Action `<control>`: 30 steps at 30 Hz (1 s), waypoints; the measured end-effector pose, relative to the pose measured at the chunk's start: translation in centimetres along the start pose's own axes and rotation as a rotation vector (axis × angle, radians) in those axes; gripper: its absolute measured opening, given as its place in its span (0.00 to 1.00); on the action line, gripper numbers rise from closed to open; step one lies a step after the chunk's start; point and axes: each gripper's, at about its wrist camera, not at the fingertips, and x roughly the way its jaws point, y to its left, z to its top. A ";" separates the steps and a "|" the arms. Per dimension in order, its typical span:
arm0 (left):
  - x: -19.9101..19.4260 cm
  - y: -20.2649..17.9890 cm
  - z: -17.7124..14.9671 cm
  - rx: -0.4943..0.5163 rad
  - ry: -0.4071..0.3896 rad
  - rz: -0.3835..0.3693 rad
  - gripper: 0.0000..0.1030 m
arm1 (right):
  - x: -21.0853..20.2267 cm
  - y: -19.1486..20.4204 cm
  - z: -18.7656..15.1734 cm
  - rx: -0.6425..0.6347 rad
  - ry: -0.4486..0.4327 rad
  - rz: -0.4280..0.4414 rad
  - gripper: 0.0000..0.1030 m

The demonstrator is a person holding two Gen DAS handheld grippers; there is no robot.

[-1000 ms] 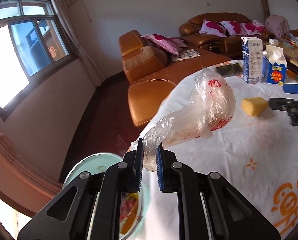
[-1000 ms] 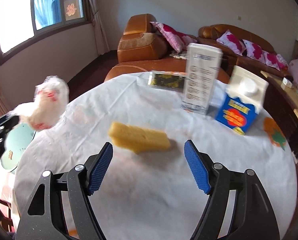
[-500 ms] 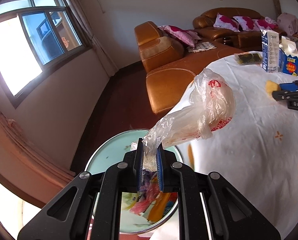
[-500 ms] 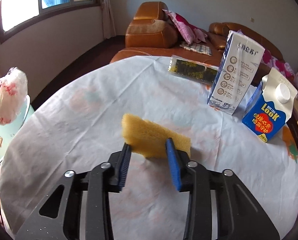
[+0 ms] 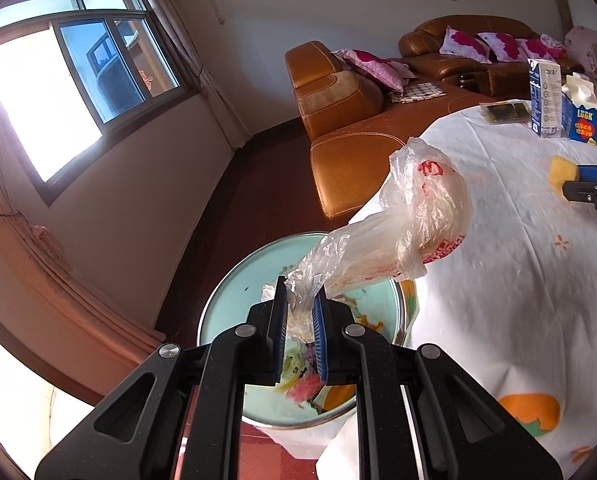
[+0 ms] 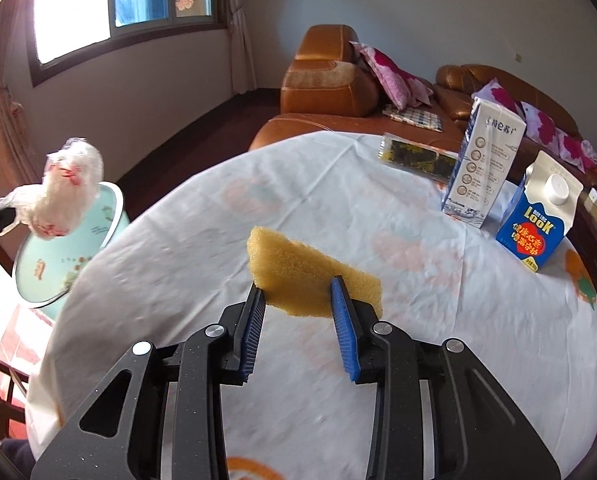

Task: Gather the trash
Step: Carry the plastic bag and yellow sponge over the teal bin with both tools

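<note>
A: What did the left wrist view show?
B: The left gripper pinched the neck of a plastic bag tight, holding it above the bin beside the table.
A: And the right wrist view?
B: The right gripper clamped a sponge over the table; two cartons stood beyond.

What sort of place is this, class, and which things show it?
Most likely a home living room: a brown leather sofa with pink pillows, and a round table in a white cloth bearing milk cartons.
</note>
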 end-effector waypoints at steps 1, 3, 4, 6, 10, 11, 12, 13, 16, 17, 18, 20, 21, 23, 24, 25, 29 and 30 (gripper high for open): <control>-0.1 0.1 -0.1 0.002 -0.001 0.005 0.11 | -0.3 0.5 -0.1 -0.008 -0.004 0.005 0.33; -0.5 0.2 -0.2 0.002 0.000 0.013 0.11 | -0.8 1.3 -0.2 -0.017 -0.009 0.019 0.33; -0.7 0.3 -0.4 0.003 -0.001 0.017 0.11 | -1.2 1.7 -0.4 -0.021 -0.012 0.024 0.33; -1.1 0.5 -0.6 0.010 -0.003 0.027 0.11 | -1.7 2.5 -0.5 -0.032 -0.021 0.029 0.33; -1.6 0.9 -1.2 0.008 0.003 0.040 0.11 | -2.4 3.9 -0.8 -0.038 -0.037 0.051 0.33; -1.7 1.0 -1.3 0.008 0.004 0.042 0.11 | -2.6 4.2 -0.8 -0.042 -0.039 0.052 0.33; -1.8 1.0 -1.5 0.009 0.005 0.044 0.11 | -2.7 4.5 -0.9 -0.047 -0.041 0.053 0.33; -1.9 1.0 -1.6 0.009 0.005 0.045 0.11 | -2.8 4.9 -0.9 -0.053 -0.043 0.055 0.33; -2.1 1.0 -1.8 0.014 0.003 0.045 0.11 | -3.0 5.5 -1.1 -0.061 -0.046 0.062 0.33; -2.2 1.0 -2.0 0.017 0.003 0.045 0.11 | -3.2 5.7 -1.1 -0.063 -0.047 0.063 0.33; -2.3 1.0 -2.1 0.019 0.003 0.043 0.11 | -3.2 5.9 -1.2 -0.065 -0.048 0.065 0.33; -2.4 1.0 -2.4 0.023 0.003 0.045 0.11 | -3.4 6.2 -1.4 -0.068 -0.049 0.068 0.33; -2.5 1.1 -2.5 0.025 0.004 0.044 0.11 | -3.5 6.4 -1.4 -0.070 -0.048 0.071 0.33; -2.5 1.0 -2.6 0.028 0.005 0.046 0.11 | -3.6 6.6 -1.5 -0.075 -0.049 0.073 0.33; -2.5 1.0 -2.6 0.029 0.006 0.047 0.11 | -3.6 6.8 -1.6 -0.076 -0.049 0.074 0.33; -2.6 1.0 -2.5 0.029 0.006 0.047 0.11 | -3.7 6.9 -1.6 -0.077 -0.050 0.076 0.33; -2.8 1.0 -2.5 0.033 0.006 0.050 0.11 | -3.9 7.1 -1.7 -0.080 -0.052 0.079 0.33; -2.8 1.0 -2.5 0.033 0.006 0.050 0.11 | -4.0 7.2 -1.7 -0.080 -0.053 0.080 0.33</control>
